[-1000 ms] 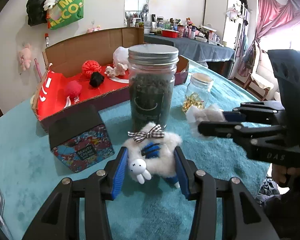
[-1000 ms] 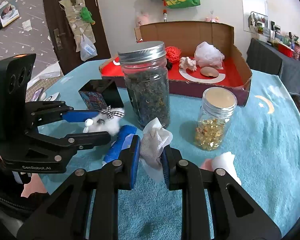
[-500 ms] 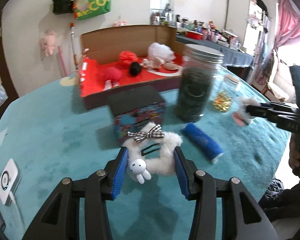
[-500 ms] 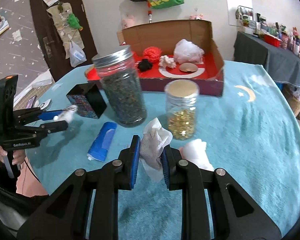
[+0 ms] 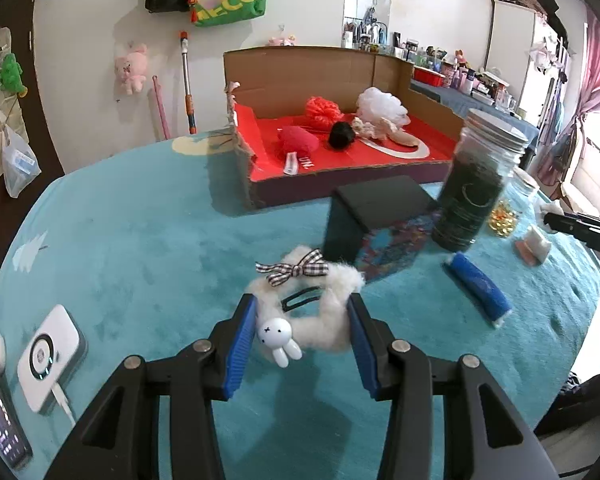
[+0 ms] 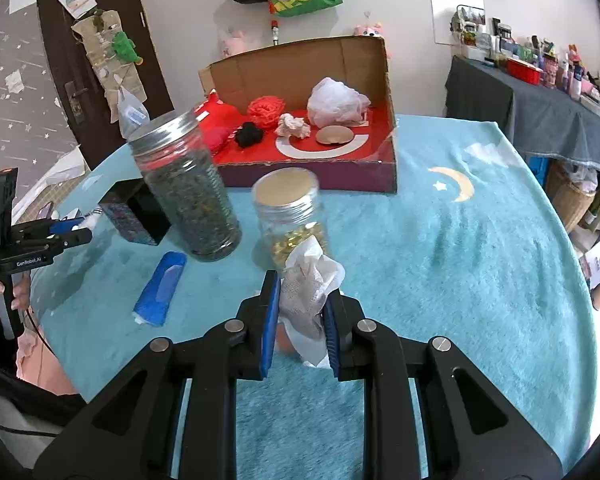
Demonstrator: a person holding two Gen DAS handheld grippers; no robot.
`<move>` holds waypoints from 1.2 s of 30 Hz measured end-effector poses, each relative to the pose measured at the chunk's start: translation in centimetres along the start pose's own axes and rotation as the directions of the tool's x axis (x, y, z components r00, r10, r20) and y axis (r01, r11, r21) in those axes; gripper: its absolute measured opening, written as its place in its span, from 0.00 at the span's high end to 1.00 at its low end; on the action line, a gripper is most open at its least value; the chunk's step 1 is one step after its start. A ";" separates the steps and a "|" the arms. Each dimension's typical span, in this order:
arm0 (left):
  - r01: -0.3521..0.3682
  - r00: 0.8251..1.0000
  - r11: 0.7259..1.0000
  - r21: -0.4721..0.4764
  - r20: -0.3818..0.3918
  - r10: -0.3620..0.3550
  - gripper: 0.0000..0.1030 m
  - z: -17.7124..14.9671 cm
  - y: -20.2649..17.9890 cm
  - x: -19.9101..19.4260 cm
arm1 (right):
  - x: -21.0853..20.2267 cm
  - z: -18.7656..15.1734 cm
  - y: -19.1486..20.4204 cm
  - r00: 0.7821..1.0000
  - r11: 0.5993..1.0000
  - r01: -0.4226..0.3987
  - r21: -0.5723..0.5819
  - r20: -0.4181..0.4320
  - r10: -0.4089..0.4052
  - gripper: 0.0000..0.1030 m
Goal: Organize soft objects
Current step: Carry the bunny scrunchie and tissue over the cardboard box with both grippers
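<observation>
My left gripper (image 5: pixel 302 320) is shut on a white fluffy scrunchie (image 5: pixel 332 304) with a checked bow and a small rabbit charm, held above the teal tablecloth. My right gripper (image 6: pixel 298 312) is shut on a crumpled white tissue (image 6: pixel 310 284), held above the cloth just in front of the small jar. The open cardboard box (image 5: pixel 284 184) with a red floor (image 6: pixel 312 152) stands at the back and holds several soft items: red pom (image 6: pixel 265 110), black pom (image 6: pixel 249 134), white mesh puff (image 6: pixel 336 102). A blue cloth roll (image 6: pixel 160 288) lies on the table.
A tall jar of dark contents (image 6: pixel 188 196), a small jar of yellow bits (image 6: pixel 294 220) and a black patterned box (image 5: pixel 380 224) stand between the grippers and the cardboard box. A white charger (image 5: pixel 50 356) lies at left. A pink-white item (image 5: pixel 534 246) lies at right.
Both grippers pulled back and apart, each still holding its item. The left swung left, away from the tall jar; the right moved right, with the small jar now straight ahead.
</observation>
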State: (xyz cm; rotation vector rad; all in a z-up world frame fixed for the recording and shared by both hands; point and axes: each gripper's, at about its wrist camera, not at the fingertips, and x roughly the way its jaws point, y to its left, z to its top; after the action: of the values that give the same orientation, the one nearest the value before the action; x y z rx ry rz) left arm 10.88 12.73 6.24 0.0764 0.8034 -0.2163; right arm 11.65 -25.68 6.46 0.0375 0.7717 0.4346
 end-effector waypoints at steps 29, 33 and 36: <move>0.083 0.997 0.987 0.139 0.001 -0.084 0.54 8.6 3.0 3.8 | 4.9 7.5 -4.0 0.998 0.990 -0.062 -0.124 -0.024 0.059 0.81; 0.104 0.994 0.980 0.168 0.007 -0.107 0.54 10.2 2.0 3.9 | 5.7 9.6 -3.5 0.995 0.985 -0.103 -0.140 -0.032 0.099 0.81; 0.148 0.989 0.972 0.181 -0.004 -0.149 0.54 11.6 0.8 4.5 | 6.6 11.1 -3.0 0.990 0.980 -0.139 -0.142 -0.053 0.133 0.81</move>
State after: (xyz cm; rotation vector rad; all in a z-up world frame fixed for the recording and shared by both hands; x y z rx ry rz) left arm 22.26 11.00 11.08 0.1863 0.7795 -0.4312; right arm 24.48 -24.41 9.44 -0.0561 0.7808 0.6230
